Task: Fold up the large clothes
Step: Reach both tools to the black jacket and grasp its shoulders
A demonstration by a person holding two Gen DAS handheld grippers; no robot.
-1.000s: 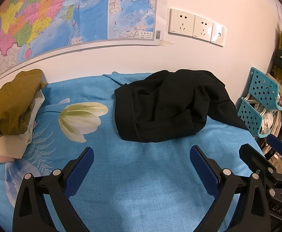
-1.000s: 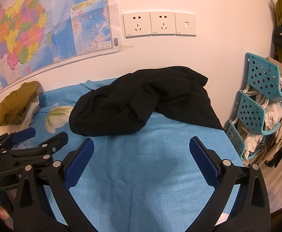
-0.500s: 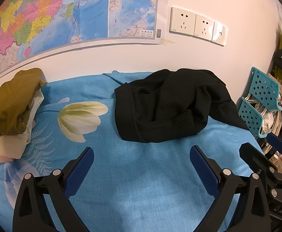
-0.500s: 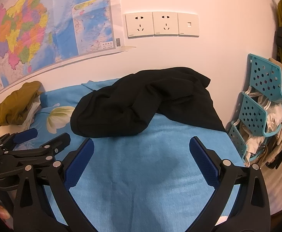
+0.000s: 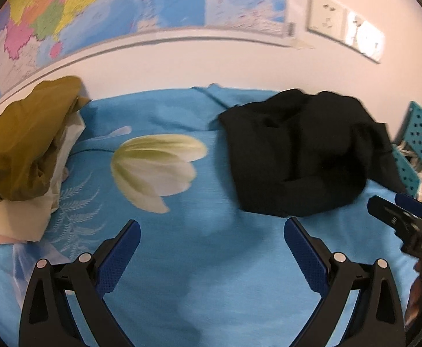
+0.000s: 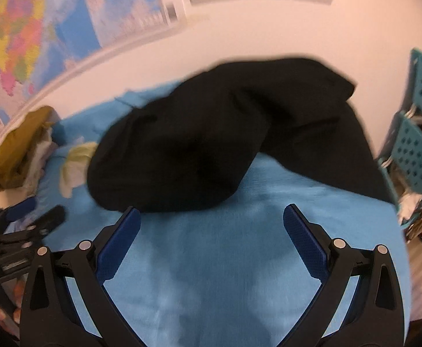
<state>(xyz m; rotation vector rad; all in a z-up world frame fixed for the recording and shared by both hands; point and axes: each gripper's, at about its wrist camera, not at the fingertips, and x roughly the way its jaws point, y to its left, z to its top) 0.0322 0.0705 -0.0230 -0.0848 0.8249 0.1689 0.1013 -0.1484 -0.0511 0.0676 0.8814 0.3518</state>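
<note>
Right gripper (image 6: 211, 225) moved closer to black garment (image 6: 211, 138); both grippers' jaws released, empty.

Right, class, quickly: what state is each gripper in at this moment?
Left gripper: open, holding nothing, above the blue sheet.
Right gripper: open, holding nothing, just short of the black garment.
</note>
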